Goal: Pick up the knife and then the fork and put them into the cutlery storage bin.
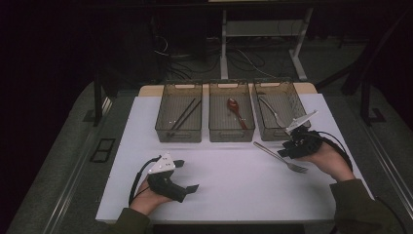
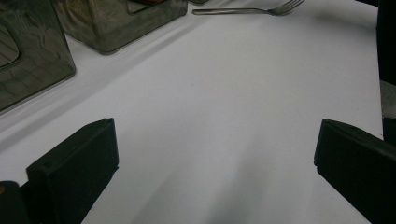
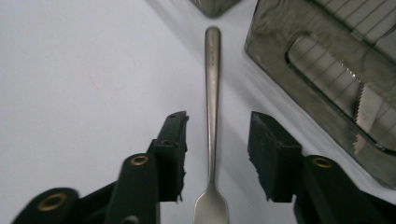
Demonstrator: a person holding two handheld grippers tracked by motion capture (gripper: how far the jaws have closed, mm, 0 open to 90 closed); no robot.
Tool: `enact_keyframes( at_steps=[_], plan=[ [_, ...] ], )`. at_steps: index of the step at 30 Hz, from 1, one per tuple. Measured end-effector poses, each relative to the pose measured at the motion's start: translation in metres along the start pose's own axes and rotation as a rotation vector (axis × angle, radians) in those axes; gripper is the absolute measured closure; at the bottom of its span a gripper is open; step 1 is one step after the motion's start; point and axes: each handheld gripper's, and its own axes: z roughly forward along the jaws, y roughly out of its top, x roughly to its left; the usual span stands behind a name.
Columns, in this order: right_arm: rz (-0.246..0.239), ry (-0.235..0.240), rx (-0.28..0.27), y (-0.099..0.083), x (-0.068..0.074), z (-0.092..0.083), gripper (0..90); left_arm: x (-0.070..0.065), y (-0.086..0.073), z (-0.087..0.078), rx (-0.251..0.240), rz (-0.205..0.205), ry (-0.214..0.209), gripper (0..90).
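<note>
The right hand-held gripper [image 1: 288, 148] is lowered over a fork [image 1: 281, 157] that lies flat on the white tabletop [image 1: 229, 185], just in front of the right-hand bin [image 1: 278, 116]. In the right gripper view the fork [image 3: 212, 116] runs lengthwise between the two black jaws, its handle pointing away and its tines at the bottom edge; the jaws stand narrowly apart on either side of the handle, and a gap shows on each side, so the pads do not press on it. The left hand-held gripper [image 1: 187, 176] rests low near the front of the tabletop, well apart from the fork, its jaws wide with nothing between them. Three bins stand in a row at the back: the left bin [image 1: 179, 118] holds chopsticks [image 1: 185, 114], the middle bin [image 1: 231, 117] a red spoon [image 1: 235, 111].
</note>
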Motion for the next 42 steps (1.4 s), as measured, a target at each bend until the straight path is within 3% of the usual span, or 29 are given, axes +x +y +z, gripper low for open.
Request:
enact_keyframes(
  at_steps=[7, 16, 26, 33, 42],
  plan=[
    [-0.04, -0.011, 0.115, 0.002, 0.002, 0.013, 70.5, 0.0, 0.0, 0.001, 0.005, 0.002, -0.002, 0.0],
    [-0.083, -0.012, 0.229, 0.005, 0.004, 0.027, 76.1, 0.0, 0.0, 0.001, 0.008, 0.002, -0.002, 0.0],
    [-0.086, -0.006, 0.294, 0.01, 0.002, 0.037, 79.0, -0.001, 0.0, 0.002, 0.014, 0.0, -0.003, 0.0],
    [-0.093, -0.035, 0.345, 0.017, 0.005, 0.04, 82.7, -0.001, 0.0, 0.003, 0.019, 0.001, -0.003, 0.0],
    [-0.094, -0.045, 0.352, 0.017, 0.007, 0.04, 84.6, -0.001, 0.0, 0.002, 0.016, 0.004, -0.002, 0.0]
  ],
)
